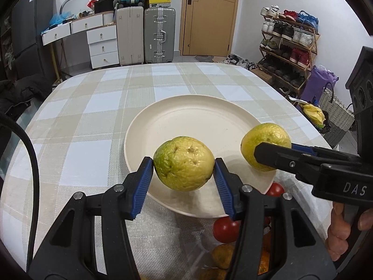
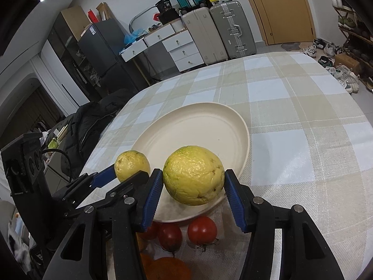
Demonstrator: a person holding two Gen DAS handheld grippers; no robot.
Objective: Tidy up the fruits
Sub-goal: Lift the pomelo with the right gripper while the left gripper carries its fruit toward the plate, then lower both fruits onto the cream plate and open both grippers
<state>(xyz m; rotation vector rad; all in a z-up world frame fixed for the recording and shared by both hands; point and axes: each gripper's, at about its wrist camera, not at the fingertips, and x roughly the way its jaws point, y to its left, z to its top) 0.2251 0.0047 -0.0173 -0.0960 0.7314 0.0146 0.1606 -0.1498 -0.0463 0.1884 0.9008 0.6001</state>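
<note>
My left gripper (image 1: 184,163) is shut on a yellow-green citrus fruit (image 1: 184,163) and holds it above the near rim of a cream plate (image 1: 193,116). My right gripper (image 2: 193,177) is shut on a second yellow-green citrus fruit (image 2: 193,175), also above the plate's (image 2: 198,126) near edge. In the left wrist view the right gripper's fruit (image 1: 265,140) hangs to the right. In the right wrist view the left gripper's fruit (image 2: 131,164) hangs to the left. The plate holds nothing.
Red tomatoes (image 2: 201,231) and oranges (image 2: 167,268) lie on the table in front of the plate, under the grippers. The checked tablecloth (image 1: 93,116) covers a round table. Suitcases, drawers, a door and a shoe rack stand behind.
</note>
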